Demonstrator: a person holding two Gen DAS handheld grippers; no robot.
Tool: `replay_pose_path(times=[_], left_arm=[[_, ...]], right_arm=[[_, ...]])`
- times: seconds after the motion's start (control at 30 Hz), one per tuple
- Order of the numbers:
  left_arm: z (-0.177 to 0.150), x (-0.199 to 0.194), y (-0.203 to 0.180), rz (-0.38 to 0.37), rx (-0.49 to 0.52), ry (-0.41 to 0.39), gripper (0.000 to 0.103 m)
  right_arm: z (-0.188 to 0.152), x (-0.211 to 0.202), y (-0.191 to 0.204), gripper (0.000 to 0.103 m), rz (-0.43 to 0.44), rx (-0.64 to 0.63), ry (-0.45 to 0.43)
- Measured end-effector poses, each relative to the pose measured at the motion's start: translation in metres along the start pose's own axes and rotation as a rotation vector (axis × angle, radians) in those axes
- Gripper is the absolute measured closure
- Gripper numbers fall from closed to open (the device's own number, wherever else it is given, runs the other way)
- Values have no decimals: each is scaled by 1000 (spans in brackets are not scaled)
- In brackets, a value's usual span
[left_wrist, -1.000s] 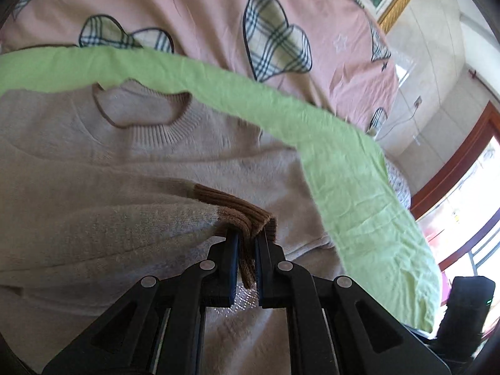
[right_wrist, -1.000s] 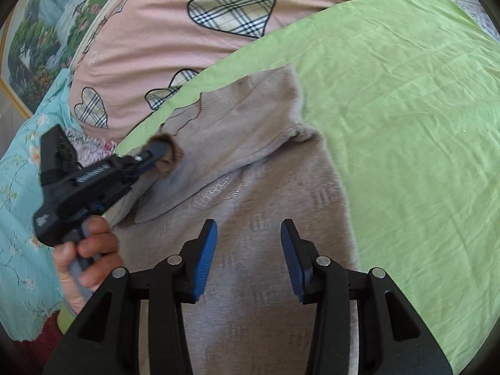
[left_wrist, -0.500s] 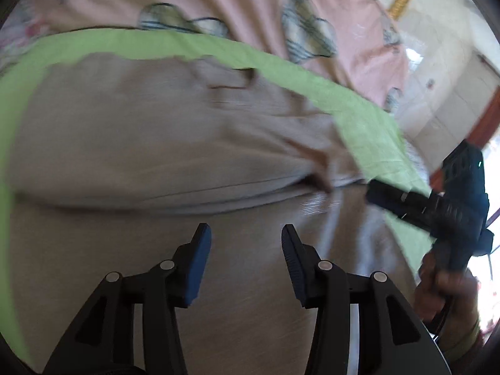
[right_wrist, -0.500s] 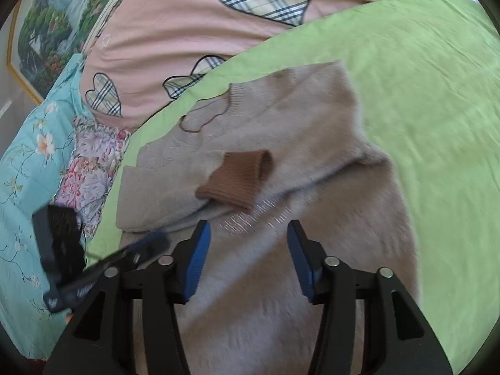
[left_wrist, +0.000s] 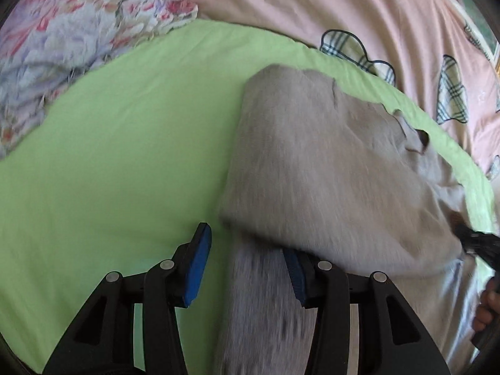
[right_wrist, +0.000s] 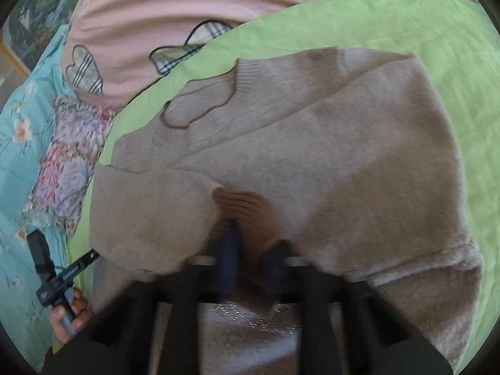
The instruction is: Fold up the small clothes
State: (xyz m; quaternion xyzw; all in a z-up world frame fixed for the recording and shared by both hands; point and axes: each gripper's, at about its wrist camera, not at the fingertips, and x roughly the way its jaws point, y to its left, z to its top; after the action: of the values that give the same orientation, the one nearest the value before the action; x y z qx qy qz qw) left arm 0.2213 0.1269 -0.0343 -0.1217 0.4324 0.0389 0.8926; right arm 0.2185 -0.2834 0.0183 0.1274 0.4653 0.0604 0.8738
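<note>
Sweater (right_wrist: 328,156): beige knit, lying on the green sheet (left_wrist: 109,156), neck toward the pink quilt (right_wrist: 162,12); both sleeves are folded in across the chest.
Cuff (right_wrist: 243,209): brown ribbed end of a sleeve, lying on the middle of the sweater, just ahead of the right gripper.
Left gripper (left_wrist: 247,268): jaws spread wide at the sweater's left edge; one blue pad (left_wrist: 197,265) is over bare sheet, the other is tucked under the folded cloth. Nothing is pinched between them.
Right gripper (right_wrist: 250,259): low over the sweater's middle, blurred, its fingers close together right at the cuff. I can't tell whether they are pinching the cuff or only touching it.
Left hand (right_wrist: 70,315): seen from the right camera, off the sweater's left side, wrapped around its gripper's handle.
Bedding: the pink quilt with plaid hearts lies beyond the sheet; a floral cloth (left_wrist: 62,37) sits at the far left, with turquoise flowered fabric (right_wrist: 18,156) beside it.
</note>
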Motion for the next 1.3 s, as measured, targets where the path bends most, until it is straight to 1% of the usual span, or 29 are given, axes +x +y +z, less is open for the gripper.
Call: replay_pose_path(times=[0.1,0.13,0.2,0.27,0.33,0.4,0.47,0.53,0.57,0.63,0.77,0.87,1.0,1.07,1.1,1.13,1.17,1.2,1.23,1.3], left_arm=[[12,0,-8,27,5,-32,56],[14,1,-15,31,9,-38,57],[8,-3,-28,13,38,-48,57],[-1,-6,-41,64,79,-66,61],[-8,-3,-46,88,82,-60,70],[-10,-3,-40,95,41,-54,71],[-10,-7,-29,101,-16,-69,71],[-9,-9,-18,84,-68,-68,71],[-9,-6,-13,67,-85,-52,71],[-9,-2,-10,55,-93,-39,71],[-7,-1,-10,49,-85,-36,70],[-8,0,-12,44,-77,-34,69],[-9,0,-13,43,-62,-27,69],[-9,0,-12,26,-56,-13,68],[-9,-2,-12,-11,-40,5,69],[-10,-5,-14,-66,-17,17,64],[-11,-11,-16,-166,27,33,60],[-12,-17,-18,-208,52,31,50],[-11,-24,-18,-220,65,14,41],[-4,-30,-16,-237,62,-11,34]], right_arm=[[16,-45,2,95,33,-6,-150],[22,-65,-2,95,20,3,-212],[29,-87,-13,95,-20,8,-277],[31,-89,-25,95,-60,3,-256],[25,-81,-40,95,-86,14,-208],[20,-70,-46,95,-93,18,-169],[13,-61,-47,95,-96,13,-140],[11,-55,-43,95,-76,6,-129],[10,-51,-39,95,-72,-3,-126],[9,-43,-35,95,-92,-24,-119],[8,-37,-40,95,-119,-30,-106],[9,-41,-40,95,-134,-40,-124],[9,-26,-43,95,-179,-64,-75],[8,-19,-45,95,-187,-62,-57],[7,-18,-46,95,-182,-58,-51],[7,-19,-47,94,-181,-55,-54],[7,-21,-47,93,-179,-49,-60],[7,-23,-48,93,-173,-40,-67],[6,-25,-48,92,-167,-36,-73],[6,-27,-48,91,-165,-34,-79]])
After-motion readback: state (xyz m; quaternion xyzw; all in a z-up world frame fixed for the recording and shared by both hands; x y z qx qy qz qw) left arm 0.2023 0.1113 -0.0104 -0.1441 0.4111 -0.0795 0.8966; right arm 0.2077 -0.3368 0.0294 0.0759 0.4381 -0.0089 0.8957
